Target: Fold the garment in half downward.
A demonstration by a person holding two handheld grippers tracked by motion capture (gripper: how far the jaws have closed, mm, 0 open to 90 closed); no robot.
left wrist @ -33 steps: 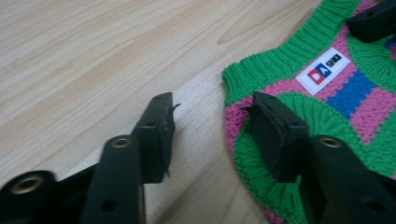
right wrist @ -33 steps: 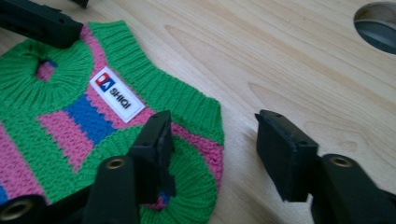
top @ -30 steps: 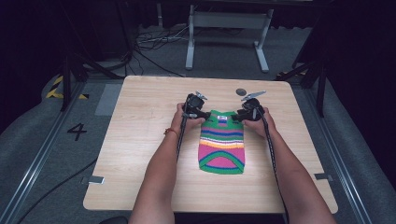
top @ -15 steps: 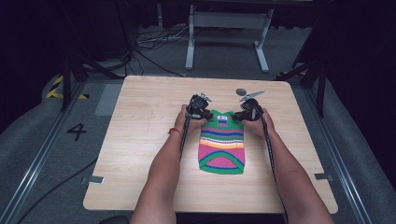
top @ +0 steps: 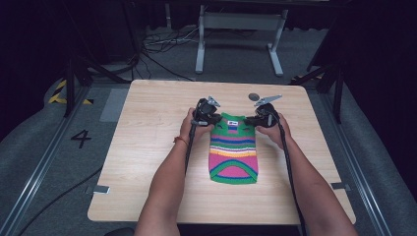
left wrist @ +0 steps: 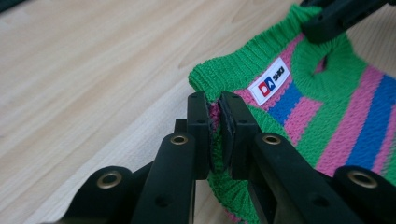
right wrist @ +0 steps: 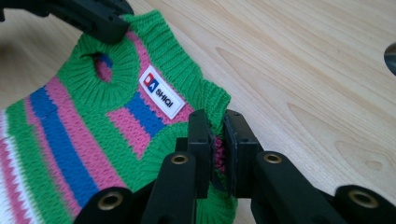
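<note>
- Since a second ago the two claws have edged slightly toward the desk's far side; the knitted sweater lies much as before, flat near the desk's centre.
- One sweater: green, pink, blue stripes, with one white label at the collar, toward 12 o'clock.
- Two claws: the left claw is closed on the sweater's shoulder edge at 9 o'clock, the right claw closed on the shoulder at 3 o'clock.
- One wooden desk; one small dark disc at 12 o'clock beyond the sweater.
</note>
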